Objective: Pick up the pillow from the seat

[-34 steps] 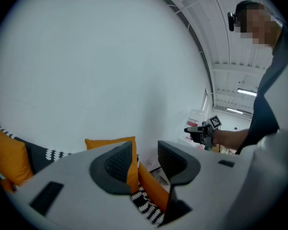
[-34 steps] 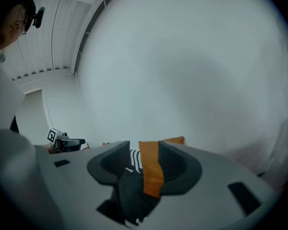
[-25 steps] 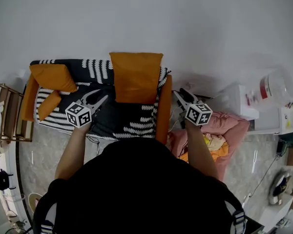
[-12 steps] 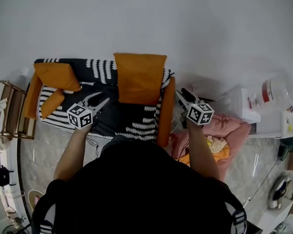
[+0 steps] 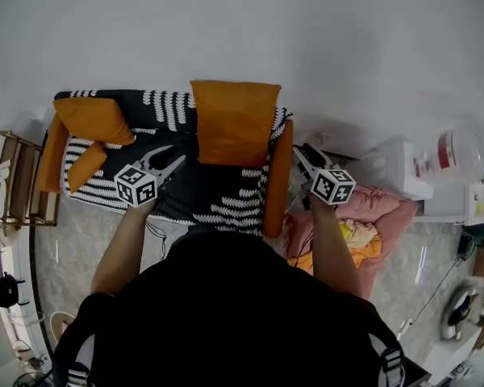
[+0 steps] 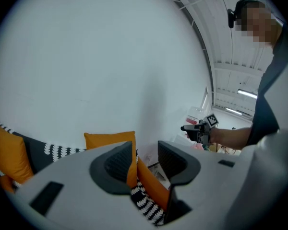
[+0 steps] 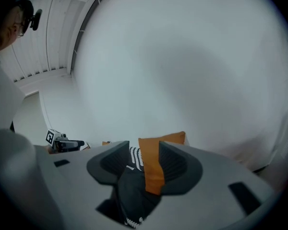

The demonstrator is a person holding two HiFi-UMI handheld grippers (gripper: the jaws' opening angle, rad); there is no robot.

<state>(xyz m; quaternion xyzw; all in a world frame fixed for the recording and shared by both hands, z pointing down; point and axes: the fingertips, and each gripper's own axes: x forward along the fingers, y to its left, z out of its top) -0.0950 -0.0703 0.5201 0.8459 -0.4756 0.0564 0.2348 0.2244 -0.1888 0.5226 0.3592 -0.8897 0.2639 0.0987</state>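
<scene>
Little has moved since a second ago: the right tool (image 5: 301, 150) has drifted slightly nearer the pillow, the left tool (image 5: 171, 158) has kept its place, and the pillow itself has not stirred. By that, the pick-up looks not yet begun.

The orange pillow (image 5: 234, 123) stands upright at the far middle of the seat (image 5: 218, 196), a sofa in a black-and-white patterned cover. Your two tools hover on either side of it, apart from it, the left over the seat and the right beyond the orange right armrest (image 5: 276, 180).

Both tools are narrow, their jaws a slim gap apart, with nothing held between them.

Two more orange cushions (image 5: 93, 119) sit at the seat's left end. A pink heap (image 5: 375, 208) lies to the right.

Your body hides the seat's near edge. Each tool's own jaws block the pillow's lower part, so how it rests cannot be told.
</scene>
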